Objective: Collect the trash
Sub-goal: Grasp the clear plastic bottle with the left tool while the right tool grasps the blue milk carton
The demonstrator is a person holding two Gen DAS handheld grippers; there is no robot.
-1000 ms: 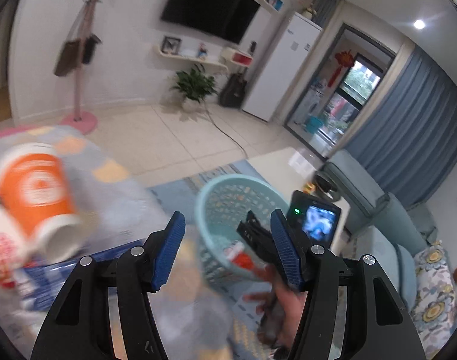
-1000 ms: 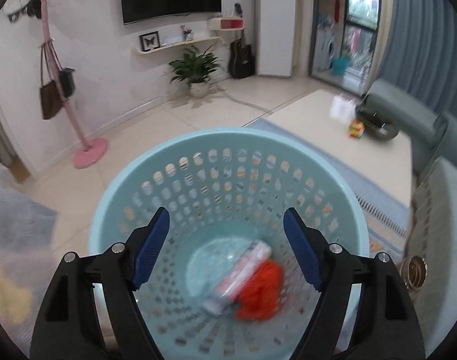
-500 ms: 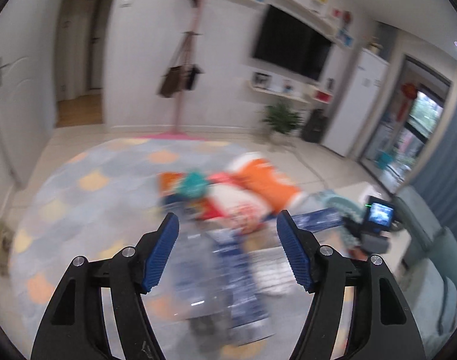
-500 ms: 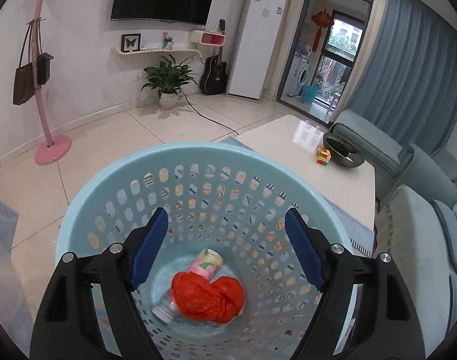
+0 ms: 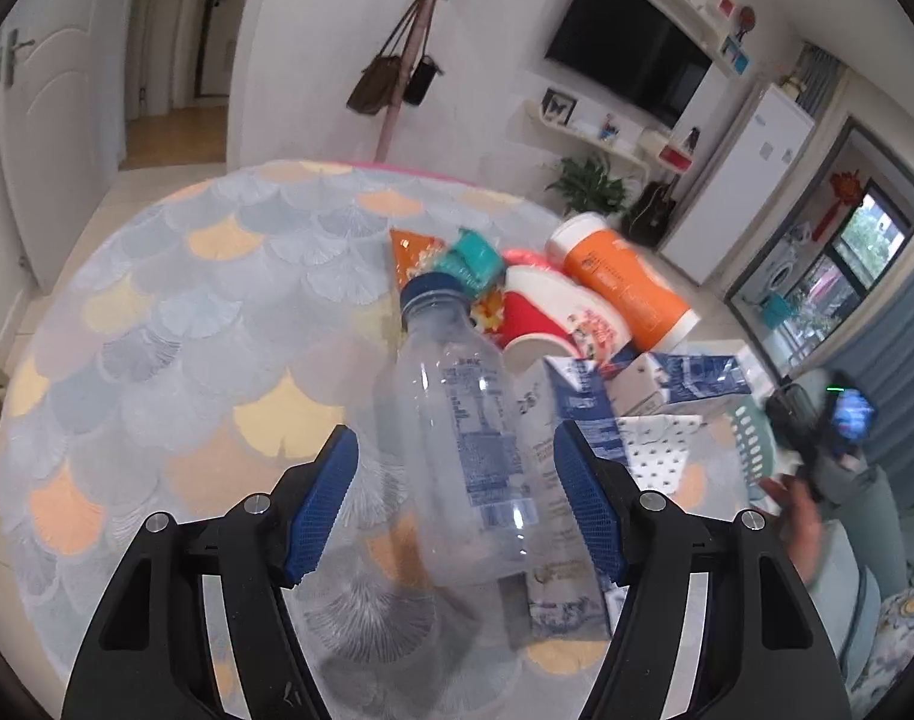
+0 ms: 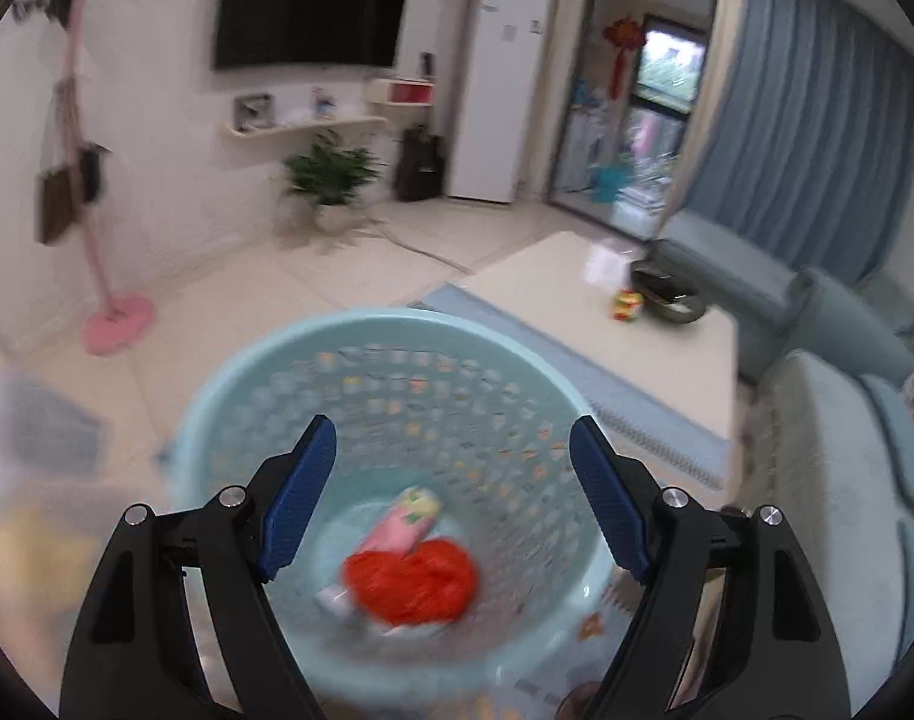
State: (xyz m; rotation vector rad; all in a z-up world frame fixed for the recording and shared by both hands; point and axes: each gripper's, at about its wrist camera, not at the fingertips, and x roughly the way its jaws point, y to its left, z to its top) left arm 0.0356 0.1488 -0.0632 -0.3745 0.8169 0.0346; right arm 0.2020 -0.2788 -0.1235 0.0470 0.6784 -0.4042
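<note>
In the left wrist view a clear plastic bottle (image 5: pixel 463 444) with a blue cap lies on the patterned round table (image 5: pixel 157 330), between the fingers of my open left gripper (image 5: pixel 457 510), not clamped. Beyond it lie a red paper cup (image 5: pixel 541 318), an orange cup (image 5: pixel 625 288), blue-white cartons (image 5: pixel 577 408) and a teal wrapper (image 5: pixel 472 258). In the right wrist view my open, empty right gripper (image 6: pixel 454 510) hovers over the light blue basket (image 6: pixel 265 372), which holds a red bag (image 6: pixel 412 582) and a pink bottle (image 6: pixel 406 519).
The basket's rim (image 5: pixel 751 444) and the other hand show at the right of the left wrist view. A low white table (image 6: pixel 607 312), a sofa (image 6: pixel 847 480) and a pink coat stand (image 6: pixel 109 312) stand around.
The left gripper swung from the basket back over the table and now straddles the clear bottle. The right gripper stays open over the basket, which has shifted slightly lower in view.
</note>
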